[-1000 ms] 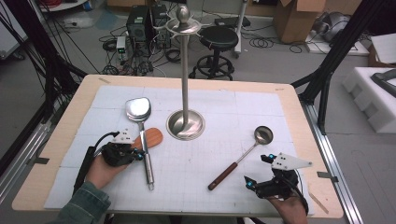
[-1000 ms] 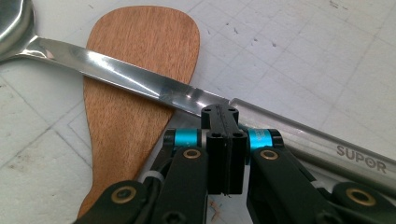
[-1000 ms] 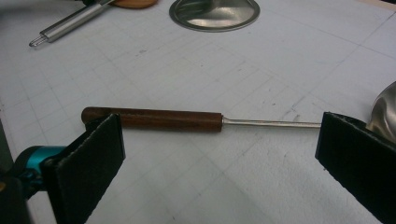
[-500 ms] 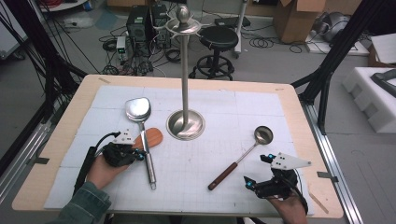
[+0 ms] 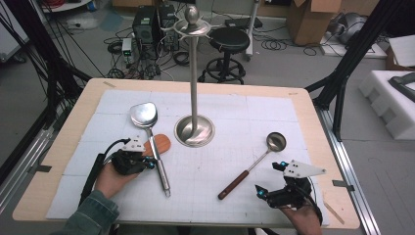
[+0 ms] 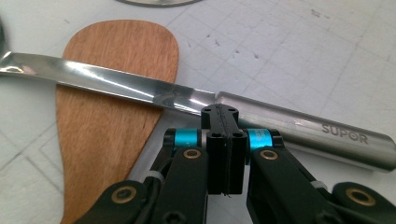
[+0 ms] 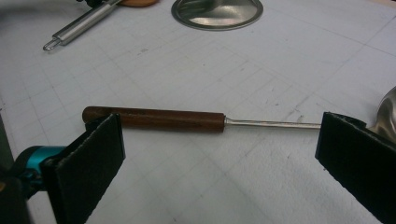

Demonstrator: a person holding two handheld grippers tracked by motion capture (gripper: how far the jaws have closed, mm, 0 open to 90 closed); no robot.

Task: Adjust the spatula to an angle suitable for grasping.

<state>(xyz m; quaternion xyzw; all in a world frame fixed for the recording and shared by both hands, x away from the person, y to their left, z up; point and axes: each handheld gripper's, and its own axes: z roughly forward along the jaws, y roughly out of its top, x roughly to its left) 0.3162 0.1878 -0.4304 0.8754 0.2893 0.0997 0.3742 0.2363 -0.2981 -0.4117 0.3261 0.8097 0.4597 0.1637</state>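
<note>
The left gripper [image 5: 147, 163] is seen with its jaws pressed together, nothing between them, just beside the steel spatula [image 5: 155, 147], which lies across a wooden spatula [image 5: 159, 144]. The right gripper [image 5: 270, 179] is held spread wide, near the ladle [image 5: 252, 166] on the table [image 5: 313, 122].

Even, soft overhead light keeps the white surface [image 5: 293, 127] bright, with only faint shadows. The high view is slightly soft and grainy. In the left gripper view, glare streaks the steel spatula handle [image 6: 140, 88], while the near black jaws blur. The right gripper view is sharp mid-frame, soft towards its far edge.
</note>
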